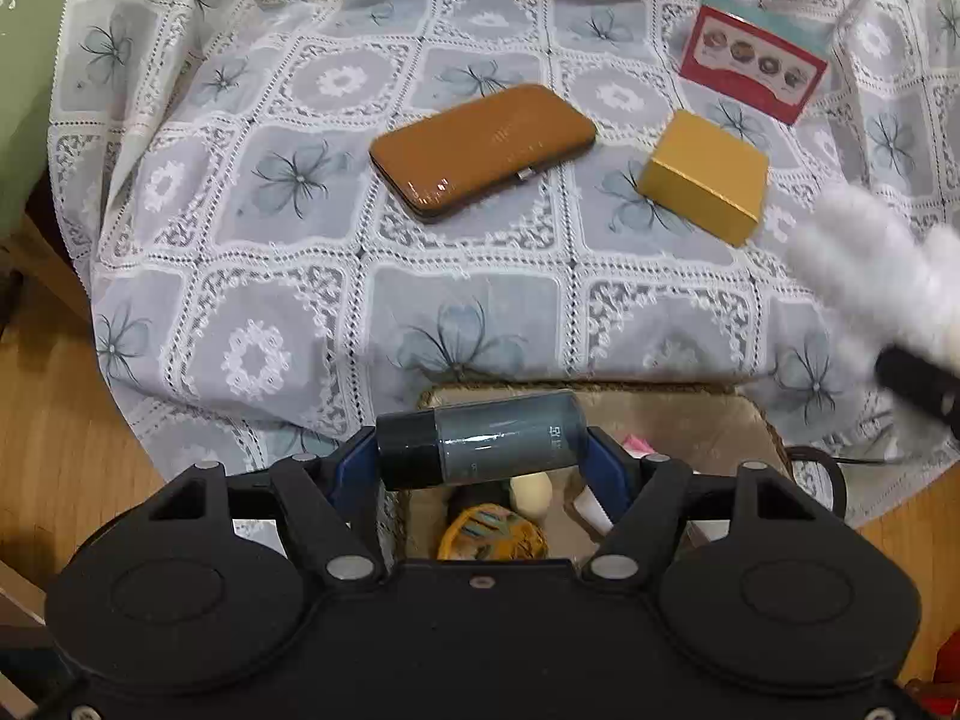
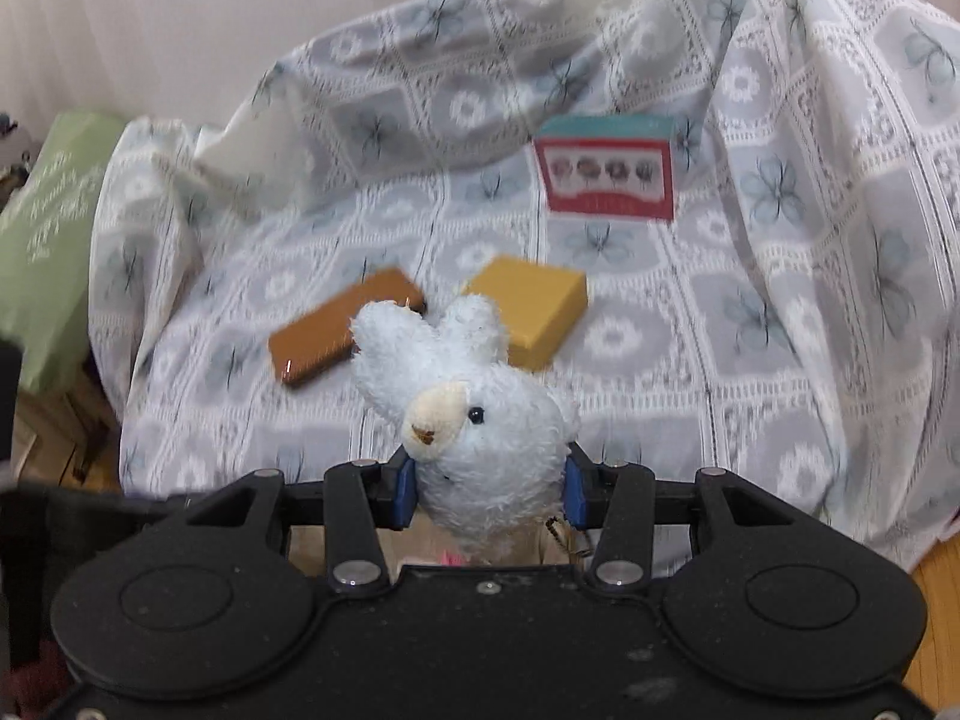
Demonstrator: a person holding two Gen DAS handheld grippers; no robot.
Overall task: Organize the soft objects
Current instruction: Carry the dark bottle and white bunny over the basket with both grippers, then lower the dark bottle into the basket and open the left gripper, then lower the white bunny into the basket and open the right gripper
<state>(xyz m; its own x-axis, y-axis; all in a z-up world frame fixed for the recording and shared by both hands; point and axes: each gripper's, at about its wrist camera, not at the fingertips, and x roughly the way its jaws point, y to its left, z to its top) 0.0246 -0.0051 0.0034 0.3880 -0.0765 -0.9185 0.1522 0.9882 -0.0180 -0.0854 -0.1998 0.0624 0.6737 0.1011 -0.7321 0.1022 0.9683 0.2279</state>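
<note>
The left hand-held gripper [image 1: 483, 450] is clamping a dark translucent grey cylindrical bottle [image 1: 483, 443], its long axis lying crosswise between the blue pads, cap pointing left, above a woven basket [image 1: 750, 414]. The right hand-held gripper [image 2: 489, 489] is squeezing a pale blue plush rabbit [image 2: 474, 414], upright with ears pointing up, over the lace-covered worktop [image 2: 660, 360].

Lace cloth [image 2: 780, 312] with grey squares and blue flower print draped over a piece of furniture, bunched high at the far side. Green cushion [image 2: 48, 252] at left. Wood floor [image 1: 54, 468] near left. Pale ribbed wall or curtain [image 2: 180, 18] beyond.
</note>
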